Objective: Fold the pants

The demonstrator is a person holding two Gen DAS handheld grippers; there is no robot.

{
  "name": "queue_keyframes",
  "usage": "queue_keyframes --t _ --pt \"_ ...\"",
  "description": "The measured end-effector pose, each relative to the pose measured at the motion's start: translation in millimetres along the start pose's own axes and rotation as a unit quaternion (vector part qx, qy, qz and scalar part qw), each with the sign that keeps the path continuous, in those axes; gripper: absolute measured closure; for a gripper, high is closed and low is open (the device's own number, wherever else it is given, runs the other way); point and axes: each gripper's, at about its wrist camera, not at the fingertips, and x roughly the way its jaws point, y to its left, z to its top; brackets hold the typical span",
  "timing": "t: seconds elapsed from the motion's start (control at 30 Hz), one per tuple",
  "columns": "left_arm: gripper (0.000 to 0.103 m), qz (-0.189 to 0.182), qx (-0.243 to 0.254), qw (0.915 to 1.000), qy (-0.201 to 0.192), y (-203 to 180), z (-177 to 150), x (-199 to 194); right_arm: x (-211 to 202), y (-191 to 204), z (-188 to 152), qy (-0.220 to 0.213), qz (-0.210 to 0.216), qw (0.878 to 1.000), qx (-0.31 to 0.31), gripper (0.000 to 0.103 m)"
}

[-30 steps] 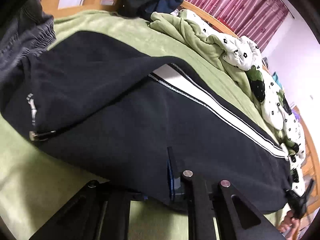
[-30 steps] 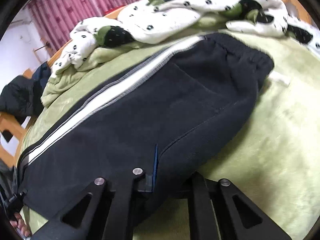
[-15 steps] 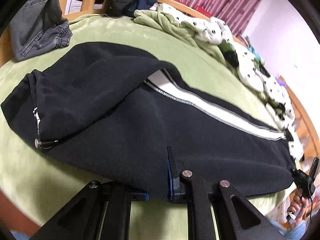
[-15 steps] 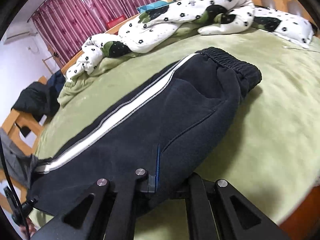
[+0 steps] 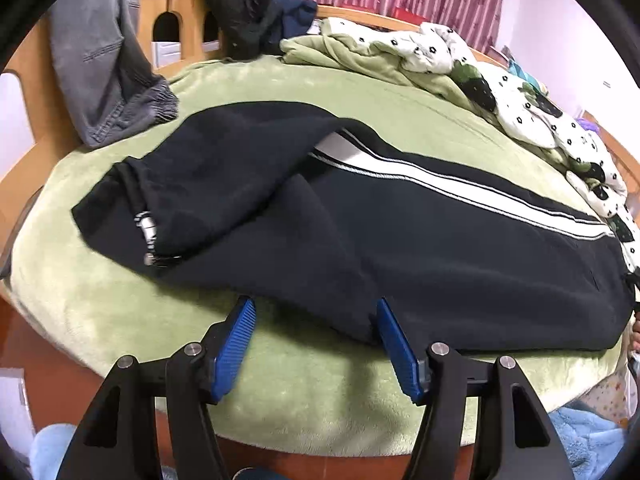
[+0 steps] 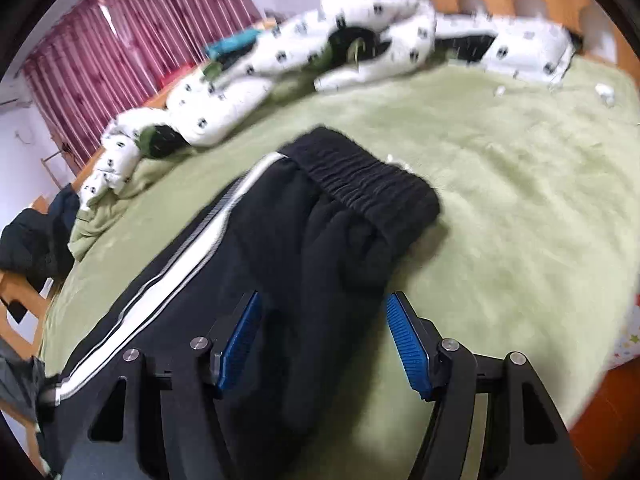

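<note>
We see the black track pants [image 5: 400, 240] spread on the green bed blanket [image 5: 120, 320], their long axis running left to right in the left wrist view, parallel to the near edge of the bed. The left tool [image 5: 314, 308] points down at the near hem of the garment with its jaws opening; the right blue pad [image 5: 394, 344] sits against the fabric edge, the left pad over bare blanket, and nothing is pinched, so we read it as released. The right tool [image 6: 322, 308] likewise has its jaws opening; dark cloth lies between the blue pads [image 6: 240, 340] but neither presses on it, so it too is released. The relation that governs the coming move, in our judgement, is that the garment stretches crosswise before both tools: the left tool stands nearer the leg end, the right nearer the waist end. The left view alone shows one leg doubled back over the other, its cuff [image 5: 140, 196] and a small metal fitting [image 5: 150, 258] turned toward us, and a grey garment [image 5: 104, 60] hanging at the footboard. The right view alone shows the elastic waistband [image 6: 360, 176] and the white side stripe [image 6: 192, 256], though it is blurred; a patterned duvet [image 6: 280, 60] lies well beyond.
</note>
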Motion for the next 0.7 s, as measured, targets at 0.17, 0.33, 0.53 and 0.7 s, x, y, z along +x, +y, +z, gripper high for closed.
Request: queue_keyframes --t 0.17,0.33,0.53,0.7 --pt "0.042 0.024 -0.016 0.9995 -0.015 11.9 12.7 -13.1 16.7 -4.0 21.4 -0.014 0.015 0.999 0.039 0.07" --pt "0.042 0.04 -0.026 0.9983 -0.035 30.1 18.1 -18.7 11.2 1.3 16.6 -0.023 0.0 0.999 -0.024 0.069" --pt "0.042 0.101 -0.007 0.9945 -0.027 45.7 33.4 6.5 -19.0 12.1 -23.8 -0.025 -0.084 0.987 -0.137 0.052" --pt "0.072 0.044 -0.036 0.9984 -0.006 77.2 49.1 36.4 -80.7 14.9 -42.6 -0.073 -0.102 0.987 -0.1 0.045"
